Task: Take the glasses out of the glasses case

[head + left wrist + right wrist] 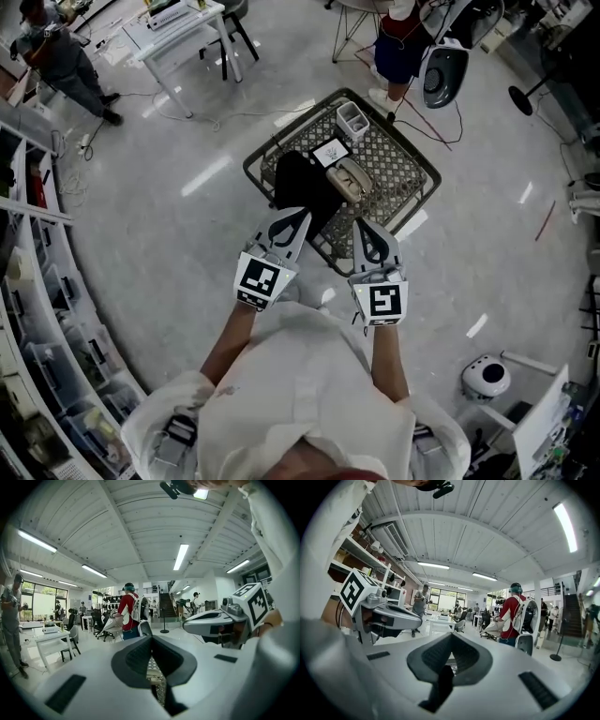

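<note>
Polished grey floor (169,234) is spreading under the whole scene and is reflecting the long ceiling lamps (180,557). Nearest to the camera, a person in a white top (300,394) is holding both arms forward. The left gripper (300,216) and the right gripper (360,226) are hovering side by side over the near edge of a dark mesh table (408,169). Each gripper's own view is showing its jaws together at the tips, with nothing between them.

On the table, a black cloth (298,183) is lying just under the left gripper. The case (351,180), beige, is lying beside the cloth near the middle of the table, apart from both grippers; I cannot tell if it is open. Behind it a marker card (330,152) is lying flat, and a white box (352,120) is standing at the far edge.

Farther away, shelves (37,309) are curving along the left side, and a white desk (178,28) is standing at the top left. A person in a red top (127,611) is standing beyond the table, and a staircase (166,606) is rising at the back of the hall.
</note>
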